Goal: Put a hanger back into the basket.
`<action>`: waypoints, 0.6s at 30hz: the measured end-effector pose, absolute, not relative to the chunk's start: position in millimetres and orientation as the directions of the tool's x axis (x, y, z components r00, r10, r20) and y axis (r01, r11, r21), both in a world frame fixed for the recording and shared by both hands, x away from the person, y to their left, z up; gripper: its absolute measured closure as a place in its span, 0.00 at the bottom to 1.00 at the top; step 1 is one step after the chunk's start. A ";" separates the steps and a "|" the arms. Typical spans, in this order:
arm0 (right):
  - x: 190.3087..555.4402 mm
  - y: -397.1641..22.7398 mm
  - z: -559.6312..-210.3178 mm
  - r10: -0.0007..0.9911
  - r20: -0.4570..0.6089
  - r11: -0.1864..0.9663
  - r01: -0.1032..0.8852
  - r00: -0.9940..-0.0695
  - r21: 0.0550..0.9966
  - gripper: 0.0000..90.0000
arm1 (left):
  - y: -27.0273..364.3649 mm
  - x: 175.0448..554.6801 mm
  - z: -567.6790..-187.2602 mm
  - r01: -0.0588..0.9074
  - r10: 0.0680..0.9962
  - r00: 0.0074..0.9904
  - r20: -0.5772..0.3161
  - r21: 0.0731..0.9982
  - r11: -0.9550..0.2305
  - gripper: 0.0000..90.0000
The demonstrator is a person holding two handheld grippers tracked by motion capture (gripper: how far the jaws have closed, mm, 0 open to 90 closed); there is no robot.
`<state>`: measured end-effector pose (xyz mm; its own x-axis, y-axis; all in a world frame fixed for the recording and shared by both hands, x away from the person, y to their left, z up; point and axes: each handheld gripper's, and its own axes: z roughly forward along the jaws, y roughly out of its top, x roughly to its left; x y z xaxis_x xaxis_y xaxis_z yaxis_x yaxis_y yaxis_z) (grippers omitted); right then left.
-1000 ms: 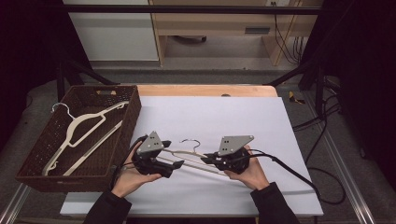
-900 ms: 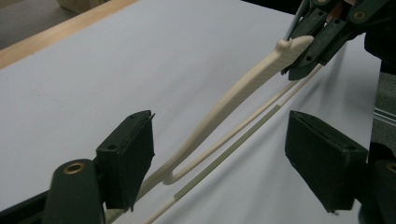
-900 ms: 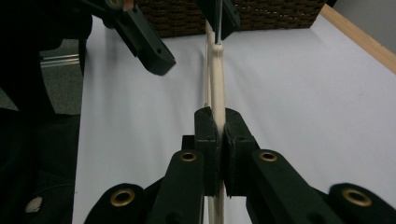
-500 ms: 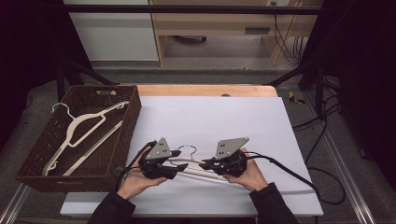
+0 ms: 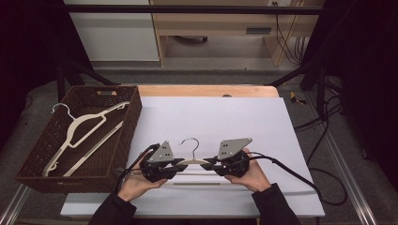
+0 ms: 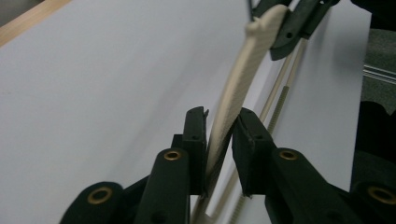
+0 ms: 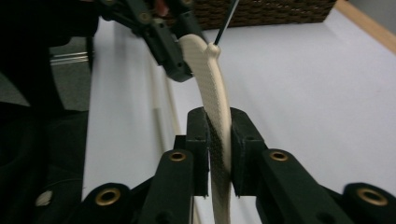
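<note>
My left tongs (image 5: 180, 163) just clamped the cream plastic hanger's (image 5: 195, 161) 9 o'clock arm, right tongs (image 5: 210, 163) gripping 3 o'clock, so it's liftable now.

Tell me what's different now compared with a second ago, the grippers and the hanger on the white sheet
The left gripper slid in a little along the hanger and its jaws have just been closing onto the left arm of it; in the left gripper view a slight gap still shows at one pad. The right gripper kept its place, clamped on the right arm, though its jaws have just eased slightly. The basket and the hanger inside it lie unchanged.
</note>
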<state>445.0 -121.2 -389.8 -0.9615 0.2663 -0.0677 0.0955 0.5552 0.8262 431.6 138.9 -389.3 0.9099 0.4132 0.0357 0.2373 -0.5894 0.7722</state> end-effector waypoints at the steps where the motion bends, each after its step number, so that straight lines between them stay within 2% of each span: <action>1: 444.7 -121.5 -389.7 0.278 -0.068 0.557 0.103 -0.958 0.824 0.86 | 138.3 431.2 -388.8 0.239 0.407 0.913 0.029 0.770 -0.591 0.87; 8: 446.3 -120.6 -391.1 0.347 -0.122 0.538 0.091 -0.930 0.838 0.68 | 133.8 426.0 -385.3 0.281 0.392 0.919 -0.052 0.782 -0.557 0.95; 15: 446.3 -128.0 -387.9 0.378 -0.125 0.485 0.082 -0.917 0.871 0.60 | 140.6 424.5 -378.8 0.316 0.448 0.892 -0.064 0.797 -0.515 0.96; 16: 445.9 -134.4 -383.9 0.406 -0.124 0.458 0.084 -0.906 0.885 0.55 | 145.4 425.7 -377.0 0.329 0.472 0.879 -0.066 0.801 -0.501 0.96; 17: 445.9 -134.4 -383.9 0.406 -0.124 0.458 0.084 -0.906 0.885 0.55 | 145.4 425.7 -377.0 0.329 0.472 0.879 -0.066 0.801 -0.501 0.96; 18: 445.7 -143.0 -379.8 0.440 -0.119 0.420 0.087 -0.890 0.903 0.49 | 150.7 426.4 -374.9 0.338 0.492 0.868 -0.070 0.808 -0.482 0.96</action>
<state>445.7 -143.0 -379.8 -0.8900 0.4402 -0.1190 0.0872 0.4204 0.9031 426.4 150.7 -374.9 0.8678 0.4920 -0.0700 0.3384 -0.4819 0.8082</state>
